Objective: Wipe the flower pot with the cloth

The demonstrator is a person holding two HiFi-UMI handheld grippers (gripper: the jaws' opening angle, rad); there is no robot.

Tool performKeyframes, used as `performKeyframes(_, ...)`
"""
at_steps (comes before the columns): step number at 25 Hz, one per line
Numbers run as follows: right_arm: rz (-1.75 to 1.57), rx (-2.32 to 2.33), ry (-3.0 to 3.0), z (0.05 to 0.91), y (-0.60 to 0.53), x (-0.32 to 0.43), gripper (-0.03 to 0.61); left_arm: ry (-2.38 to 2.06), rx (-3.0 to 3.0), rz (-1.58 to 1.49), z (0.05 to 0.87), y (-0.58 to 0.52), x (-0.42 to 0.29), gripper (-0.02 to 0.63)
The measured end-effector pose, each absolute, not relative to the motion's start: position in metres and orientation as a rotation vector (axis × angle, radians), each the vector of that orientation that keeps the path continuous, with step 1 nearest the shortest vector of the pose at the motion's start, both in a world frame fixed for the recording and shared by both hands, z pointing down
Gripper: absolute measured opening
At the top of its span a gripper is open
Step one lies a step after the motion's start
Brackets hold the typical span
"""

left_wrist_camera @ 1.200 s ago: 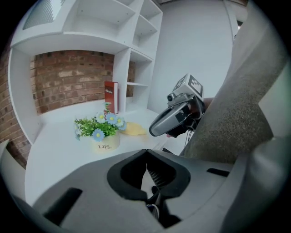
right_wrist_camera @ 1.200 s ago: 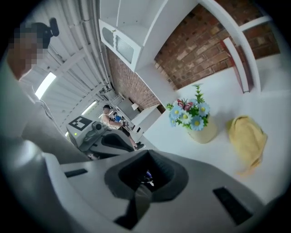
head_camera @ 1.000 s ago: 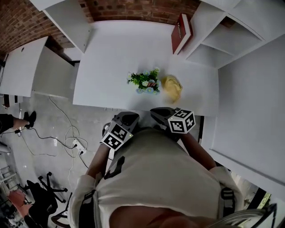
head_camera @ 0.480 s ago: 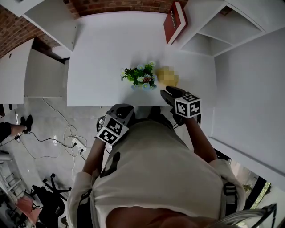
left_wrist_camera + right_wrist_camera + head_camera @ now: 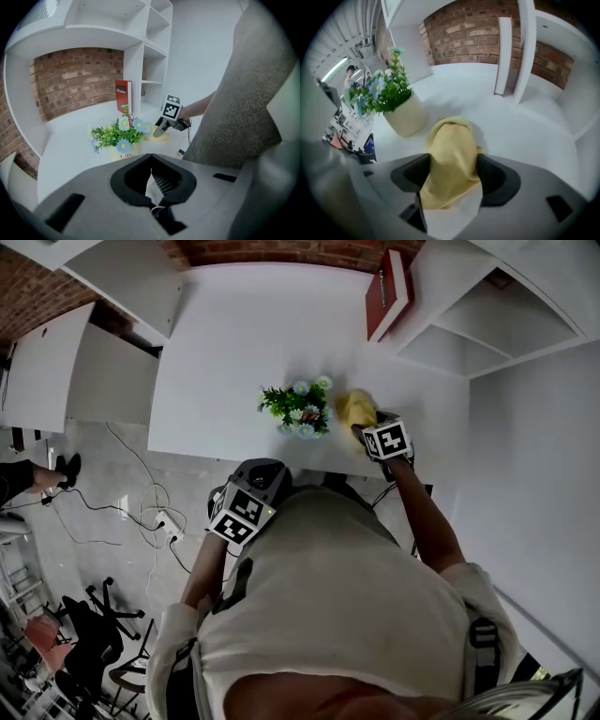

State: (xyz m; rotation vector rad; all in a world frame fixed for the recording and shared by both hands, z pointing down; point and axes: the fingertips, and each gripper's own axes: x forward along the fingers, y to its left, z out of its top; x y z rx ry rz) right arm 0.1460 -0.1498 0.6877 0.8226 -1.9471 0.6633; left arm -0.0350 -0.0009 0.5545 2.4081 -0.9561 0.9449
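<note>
A cream flower pot (image 5: 302, 424) with green leaves and blue flowers stands near the white table's (image 5: 244, 343) front edge. Right beside it lies a crumpled yellow cloth (image 5: 354, 407). My right gripper (image 5: 371, 430) points steeply down onto the cloth. Its jaws have just been opening, and the cloth (image 5: 451, 154) now bulges up between them. The pot (image 5: 405, 117) stands to the left of the right gripper (image 5: 453, 161). My left gripper (image 5: 251, 491) hangs by the person's body off the table, shut and empty (image 5: 151, 157). From it I see the pot (image 5: 123, 151) ahead.
A red book (image 5: 389, 292) leans against white shelves (image 5: 487, 324) at the table's back right. Brick wall runs behind the table. Cables (image 5: 150, 521) and a chair (image 5: 89, 629) lie on the floor to the left, below the table's front edge.
My right gripper has swung from beside the body out over the table and down onto the yellow cloth, and its jaws have opened. The left gripper has shifted only slightly.
</note>
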Motion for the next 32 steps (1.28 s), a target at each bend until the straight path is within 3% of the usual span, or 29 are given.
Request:
performKeyframes(3, 0.687, 0.746, -2.019, 0.693, -0.143, 0.137, 0.275, -1.011, 2.375, 0.93, 0.555, -0.002, -0.037, 0.021)
performKeyframes(5, 0.726, 0.709, -2.06, 0.694, -0.138, 0.133, 0.175, -1.044, 2.353, 0.912, 0.556, -0.003, -0.04, 0.021)
performKeyframes(8, 0.752, 0.718, -2.061, 0.694, -0.138, 0.129, 0.134, -1.072, 2.343, 0.895, 0.556, -0.007, -0.046, 0.021)
performKeyframes(12, 0.844, 0.748, -2.078, 0.685, -0.136, 0.126, 0.116, -1.053, 2.365, 0.883, 0.556, -0.009, -0.044, 0.021)
performKeyframes(18, 1.318, 0.801, -2.352, 0.605, -0.146, 0.083, 0.115, -1.111, 2.409, 0.869, 0.563, -0.034, -0.052, 0.021)
performKeyframes(22, 1.395, 0.798, -2.439, 0.577, -0.148, 0.062, 0.117, -1.204, 2.45, 0.832, 0.569, -0.077, -0.06, 0.023)
performKeyframes(23, 1.407, 0.796, -2.448, 0.575, -0.147, 0.058, 0.117, -1.204, 2.467, 0.835, 0.571, -0.085, -0.059, 0.065)
performKeyframes(24, 1.416, 0.796, -2.455, 0.574, -0.146, 0.054, 0.117, -1.189, 2.487, 0.84, 0.573, -0.092, -0.057, 0.159)
performKeyframes(25, 1.42, 0.797, -2.457, 0.574, -0.145, 0.052, 0.118, -1.164, 2.51, 0.851, 0.576, -0.097, -0.053, 0.195)
performKeyframes(32, 1.44, 0.823, -2.411, 0.599, -0.138, 0.047, 0.124, -1.027, 2.566, 0.986, 0.618, -0.108, -0.033, 0.213)
